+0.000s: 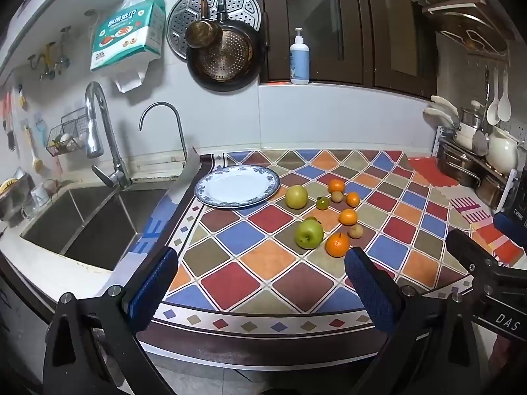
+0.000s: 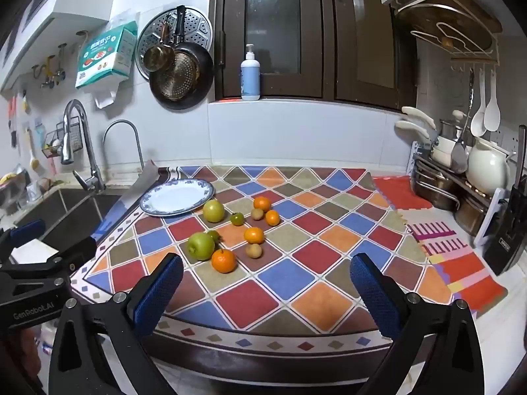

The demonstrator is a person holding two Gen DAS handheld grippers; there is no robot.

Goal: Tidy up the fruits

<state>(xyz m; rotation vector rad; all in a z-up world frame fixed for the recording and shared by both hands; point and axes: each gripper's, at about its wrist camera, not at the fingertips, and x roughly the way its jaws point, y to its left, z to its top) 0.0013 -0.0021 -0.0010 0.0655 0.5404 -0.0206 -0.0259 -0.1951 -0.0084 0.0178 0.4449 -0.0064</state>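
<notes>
Kitchen counter under a diamond-patterned multicolour mat (image 2: 296,263), sink at left. Both your tongs, left gripper (image 1: 260,283) and right gripper (image 2: 266,286), are spread wide and hold nothing. Loose fruits, nearest the round orange mandarin (image 2: 224,260), lie frame centre, right of the empty blue-rimmed white plate (image 2: 154,209). Lettering: "GenRobot.AI", "DAS".

A counter (image 2: 296,263) is carrying a diamond-patterned mat (image 2: 332,247). A plate (image 2: 171,199) is sitting at the mat's ten o'clock. Just beside it, toward four o'clock, a green apple (image 2: 201,246), a yellow apple (image 2: 213,210), tangerines (image 2: 224,260) and small brown fruits (image 2: 253,250) are lying clustered.
</notes>
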